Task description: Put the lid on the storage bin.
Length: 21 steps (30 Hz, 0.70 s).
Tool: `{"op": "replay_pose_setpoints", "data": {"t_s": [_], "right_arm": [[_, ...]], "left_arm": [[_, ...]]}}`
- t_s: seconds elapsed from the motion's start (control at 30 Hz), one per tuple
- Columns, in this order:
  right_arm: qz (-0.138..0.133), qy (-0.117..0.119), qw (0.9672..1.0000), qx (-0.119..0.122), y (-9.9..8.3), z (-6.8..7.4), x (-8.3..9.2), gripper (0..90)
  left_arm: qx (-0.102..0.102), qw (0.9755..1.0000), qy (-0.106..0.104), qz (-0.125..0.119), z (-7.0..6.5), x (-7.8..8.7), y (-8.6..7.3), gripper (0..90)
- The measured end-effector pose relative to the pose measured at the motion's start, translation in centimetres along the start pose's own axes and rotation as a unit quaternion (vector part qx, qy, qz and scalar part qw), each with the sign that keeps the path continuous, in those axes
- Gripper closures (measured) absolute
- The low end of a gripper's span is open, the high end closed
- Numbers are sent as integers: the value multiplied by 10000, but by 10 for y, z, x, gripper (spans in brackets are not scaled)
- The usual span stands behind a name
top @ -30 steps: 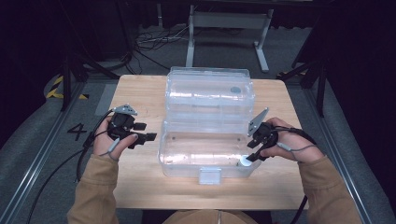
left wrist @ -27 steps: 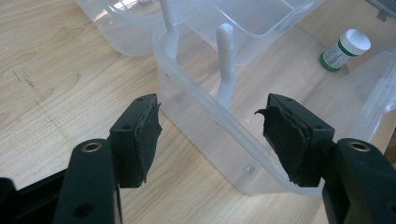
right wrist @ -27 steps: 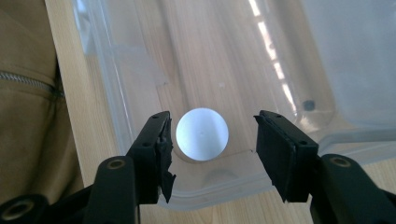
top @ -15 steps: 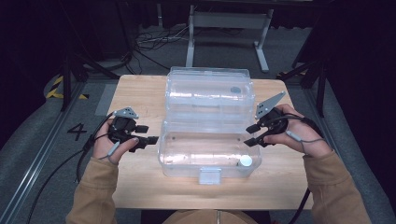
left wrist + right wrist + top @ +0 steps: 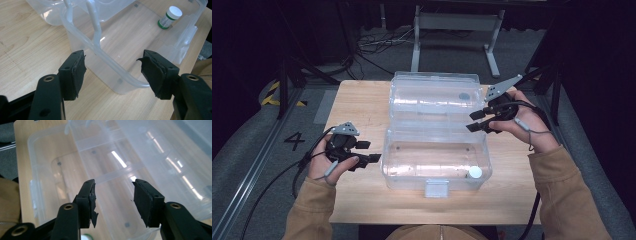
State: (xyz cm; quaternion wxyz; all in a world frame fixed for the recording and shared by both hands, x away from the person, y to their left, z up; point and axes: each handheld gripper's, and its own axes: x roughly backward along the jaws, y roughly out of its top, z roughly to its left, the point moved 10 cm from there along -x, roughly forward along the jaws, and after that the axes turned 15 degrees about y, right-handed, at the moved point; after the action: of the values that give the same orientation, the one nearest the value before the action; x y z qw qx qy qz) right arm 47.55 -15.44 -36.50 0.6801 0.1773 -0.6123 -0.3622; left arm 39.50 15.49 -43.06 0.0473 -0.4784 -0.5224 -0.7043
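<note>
Bottle (image 5: 475,172) upright in box's (image 5: 412,172) front right corner, mid-table | my right gripper (image 5: 478,120) empty above box's right rim, jaws just narrowing, part open | my left gripper (image 5: 368,152) wide, empty, by box's left wall.

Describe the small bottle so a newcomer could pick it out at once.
On the wooden table sits a clear plastic box with its lid open. The small bottle stands inside the box, in the near corner on the right gripper's side. Its white cap and green base band are the box's only colour.
</note>
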Motion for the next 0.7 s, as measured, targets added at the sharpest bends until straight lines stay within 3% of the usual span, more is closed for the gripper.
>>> {"op": "replay_pose_setpoints", "data": {"t_s": [0.17, 0.3, 0.53, 0.7], "right_arm": [[-253, -189, 9995, -33, 14, -18, 0, 540], [-473, -171, 9987, -69, 20, -32, -3, 539], [-452, -104, 9989, -92, 19, -46, -11, 559], [-257, -15, 9997, -40, 15, -50, -19, 625]], "left_arm": [[-30, 10000, -42, 32, -4, 1, -3, 364], [-95, 9999, -86, 54, -7, 0, -4, 364], [-129, 9997, -202, 68, -12, -4, -3, 364], [-155, 9993, -339, 41, -17, -6, -2, 364]]}}
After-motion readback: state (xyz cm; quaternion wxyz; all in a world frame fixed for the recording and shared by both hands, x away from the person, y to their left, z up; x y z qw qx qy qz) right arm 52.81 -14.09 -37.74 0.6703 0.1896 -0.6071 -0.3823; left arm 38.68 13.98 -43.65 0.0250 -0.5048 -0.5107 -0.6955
